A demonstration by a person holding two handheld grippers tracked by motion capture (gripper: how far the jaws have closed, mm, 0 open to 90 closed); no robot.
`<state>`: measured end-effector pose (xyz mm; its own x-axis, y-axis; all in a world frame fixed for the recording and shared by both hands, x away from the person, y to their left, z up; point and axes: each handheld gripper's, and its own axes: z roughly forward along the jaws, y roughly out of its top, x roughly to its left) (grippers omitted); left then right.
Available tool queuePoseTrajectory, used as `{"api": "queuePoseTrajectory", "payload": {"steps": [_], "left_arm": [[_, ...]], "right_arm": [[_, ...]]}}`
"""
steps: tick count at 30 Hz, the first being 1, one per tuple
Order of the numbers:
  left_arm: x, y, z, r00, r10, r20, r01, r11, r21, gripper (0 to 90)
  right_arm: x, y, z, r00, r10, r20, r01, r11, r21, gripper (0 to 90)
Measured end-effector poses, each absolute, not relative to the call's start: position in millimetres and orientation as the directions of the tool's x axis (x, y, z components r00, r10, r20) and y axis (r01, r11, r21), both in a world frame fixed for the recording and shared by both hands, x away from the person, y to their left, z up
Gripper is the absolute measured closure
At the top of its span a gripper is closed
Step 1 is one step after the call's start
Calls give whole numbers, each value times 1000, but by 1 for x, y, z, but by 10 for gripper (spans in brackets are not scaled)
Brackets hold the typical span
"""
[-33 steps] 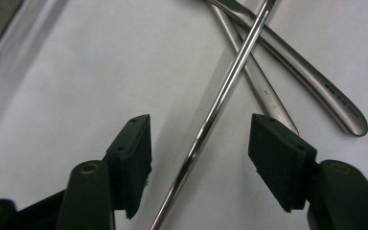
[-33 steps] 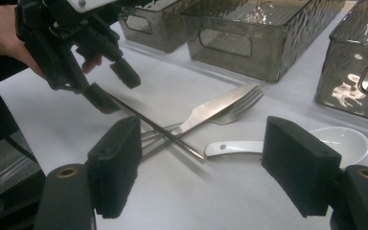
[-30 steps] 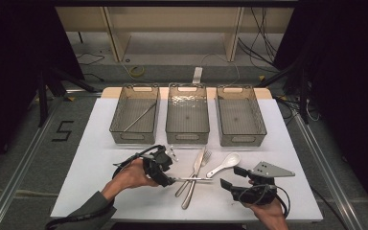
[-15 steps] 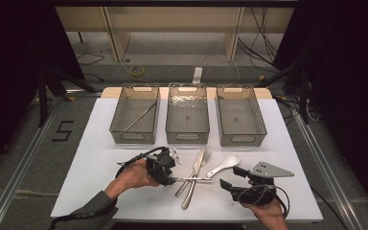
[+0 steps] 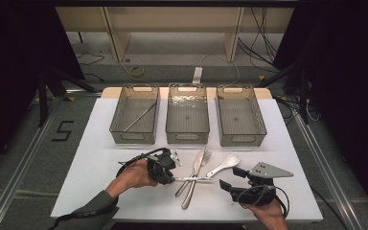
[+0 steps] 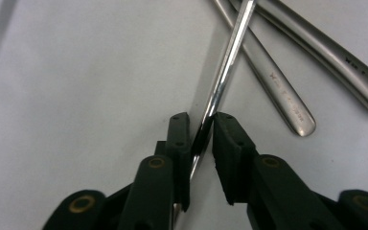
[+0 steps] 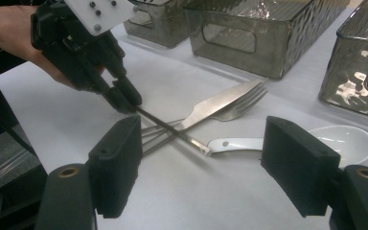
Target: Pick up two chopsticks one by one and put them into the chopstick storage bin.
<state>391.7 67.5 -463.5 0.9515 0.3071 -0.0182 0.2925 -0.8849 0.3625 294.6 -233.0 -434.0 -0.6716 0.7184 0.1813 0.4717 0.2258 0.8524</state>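
Near the surface's front edge, the left gripper (image 6: 201,139) has just been closing and now pinches the thin metal rod (image 6: 225,72) lying across the knife (image 5: 193,179) and fork (image 5: 195,170), ready to lift it clear, while the right gripper (image 7: 201,163) waits spread.

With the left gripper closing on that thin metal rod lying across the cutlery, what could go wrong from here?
The left gripper has just been closing on the thin polished metal rod near its very end, so the rod may pivot or slip when lifted.

The rod lies across the steel knife and steel fork, so dragging it could shift them or nudge the white ceramic spoon.
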Motion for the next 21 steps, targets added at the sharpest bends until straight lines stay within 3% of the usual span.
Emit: {"api": "queuePoseTrajectory", "payload": {"steps": [3,11,21], "left_arm": [[390,67,-464,962,273,-13,259,-895,364,838],[388,67,-463,972,235,8,216,-907,360,853],[394,79,-453,964,266,-27,252,-870,424,859]], "right_arm": [[295,-233,-434,-671,719,180,473,229,851,312],[295,-232,-435,-673,719,171,471,239,849,312],[294,-232,-434,-676,716,173,472,242,848,313]]}}
